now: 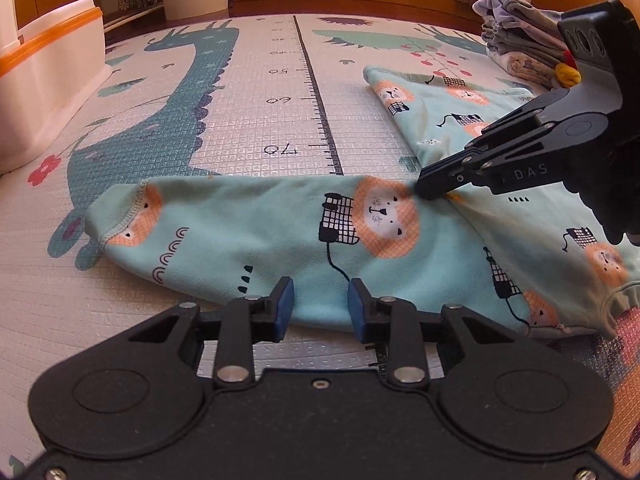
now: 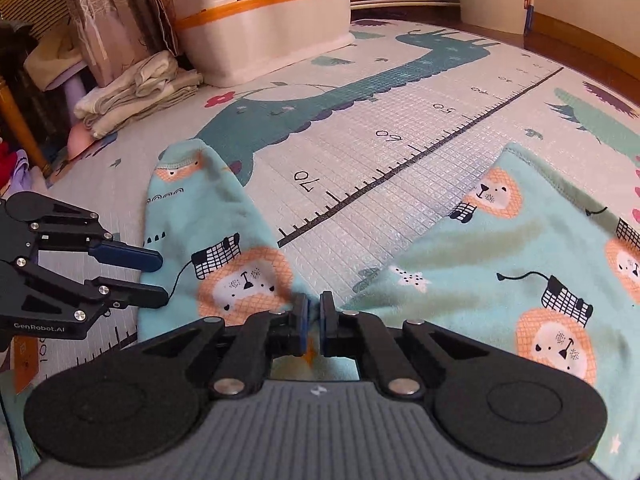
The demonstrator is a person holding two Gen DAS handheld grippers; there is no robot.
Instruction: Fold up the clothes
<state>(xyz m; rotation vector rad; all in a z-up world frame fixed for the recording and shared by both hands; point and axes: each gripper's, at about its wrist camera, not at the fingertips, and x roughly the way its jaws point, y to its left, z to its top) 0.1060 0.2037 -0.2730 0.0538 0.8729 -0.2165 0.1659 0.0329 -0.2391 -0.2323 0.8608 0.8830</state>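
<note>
the mint lion-print top lay spread on the play mat, one sleeve stretched out flat to the side, the body reaching away toward the far stack of folded clothes.

right gripper: jaws nearly closed, pinching a small ridge of cloth where sleeve met body. fabric puckered toward the pinch.

left gripper: jaws apart, nothing between them, hovering just at the near edge of the sleeve.

handling, by judgement: thin, fleecy knit, light, very limp; it should drape and sag from any single hold and would not keep a crease unless pressed flat. not slippery against the textured mat, so dragging may bunch it. best holds looked like the stitched cuff and hem edges, or the seam at the armpit, where layers are doubled. a second grip near the cuff would keep the sleeve straight.
</note>
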